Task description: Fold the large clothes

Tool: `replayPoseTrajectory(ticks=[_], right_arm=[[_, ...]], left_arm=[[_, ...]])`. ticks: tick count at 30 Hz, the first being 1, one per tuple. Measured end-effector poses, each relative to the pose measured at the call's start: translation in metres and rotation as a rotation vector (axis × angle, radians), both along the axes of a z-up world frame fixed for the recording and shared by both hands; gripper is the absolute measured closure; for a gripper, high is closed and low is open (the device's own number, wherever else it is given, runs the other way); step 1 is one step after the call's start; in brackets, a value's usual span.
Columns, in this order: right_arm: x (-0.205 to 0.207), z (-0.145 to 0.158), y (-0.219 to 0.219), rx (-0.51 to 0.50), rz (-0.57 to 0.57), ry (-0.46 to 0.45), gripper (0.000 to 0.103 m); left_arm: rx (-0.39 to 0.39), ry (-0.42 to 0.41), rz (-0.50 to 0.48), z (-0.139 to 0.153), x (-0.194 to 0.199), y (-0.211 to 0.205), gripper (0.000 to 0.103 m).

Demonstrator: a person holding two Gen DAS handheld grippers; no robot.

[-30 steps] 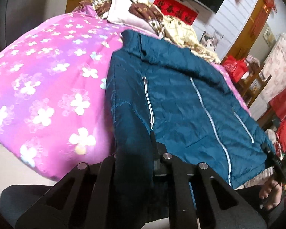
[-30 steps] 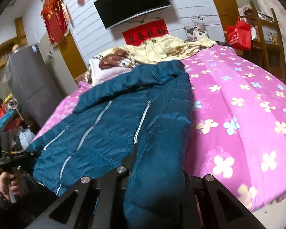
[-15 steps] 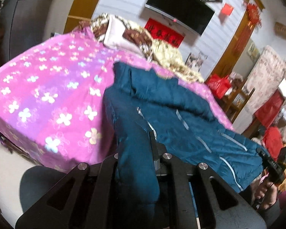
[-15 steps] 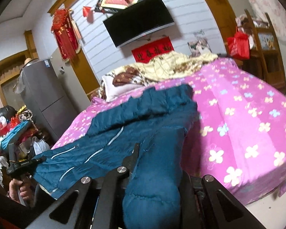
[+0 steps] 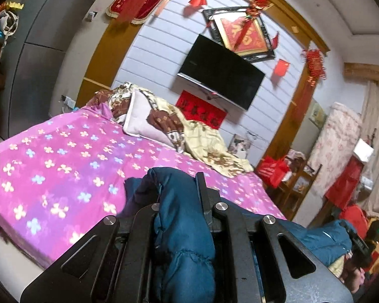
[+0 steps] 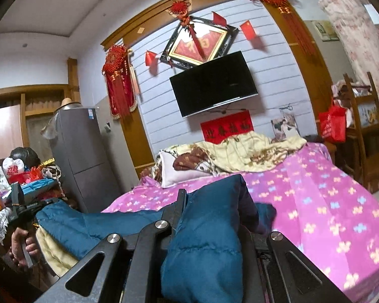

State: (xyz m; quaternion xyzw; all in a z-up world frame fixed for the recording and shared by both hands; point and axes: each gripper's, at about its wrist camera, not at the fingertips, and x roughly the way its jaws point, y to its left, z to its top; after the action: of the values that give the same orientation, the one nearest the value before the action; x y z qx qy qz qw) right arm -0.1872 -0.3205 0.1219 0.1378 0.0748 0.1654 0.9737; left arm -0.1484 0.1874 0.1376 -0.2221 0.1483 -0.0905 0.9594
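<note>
A teal padded jacket (image 5: 182, 227) is bunched between the jaws of my left gripper (image 5: 175, 189), which is shut on its hem and holds it above the near edge of the bed. My right gripper (image 6: 209, 197) is shut on the other end of the jacket (image 6: 209, 242). The jacket stretches between them, and its far end shows at the lower right of the left wrist view (image 5: 323, 240) and at the lower left of the right wrist view (image 6: 70, 224). Most of the jacket is hidden below both cameras.
The bed with a pink flowered cover (image 5: 63, 166) (image 6: 328, 202) lies ahead. A pillow (image 5: 141, 121) and a yellow quilt (image 6: 252, 154) are piled at its head under a wall TV (image 6: 212, 85). A grey fridge (image 6: 83, 151) stands left, wooden shelves (image 6: 366, 131) right.
Both grippers have lifted the jacket off the bed and pulled it back toward the bed's near edge. The cameras have tilted up, so the wall and ceiling now fill the views.
</note>
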Motion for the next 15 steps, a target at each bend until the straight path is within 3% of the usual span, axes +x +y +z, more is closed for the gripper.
replayPoseTrajectory(ticks=[5,8,15], right_arm=[[0.063,-0.002,-0.002,0.052,-0.003,0.042,0.092],[0.125,-0.008,-0.008,0.104,-0.028,0.084,0.092],[0.274,-0.038,-0.017,0.141,-0.109,0.209,0.092]], left_arm=[[0.008,0.081,0.018,-0.001,0.086,-0.008,0.094],[0.047,0.118,0.047,-0.008,0.147,-0.020,0.094],[0.214,0.214,0.119,-0.060,0.277,-0.043,0.094]])
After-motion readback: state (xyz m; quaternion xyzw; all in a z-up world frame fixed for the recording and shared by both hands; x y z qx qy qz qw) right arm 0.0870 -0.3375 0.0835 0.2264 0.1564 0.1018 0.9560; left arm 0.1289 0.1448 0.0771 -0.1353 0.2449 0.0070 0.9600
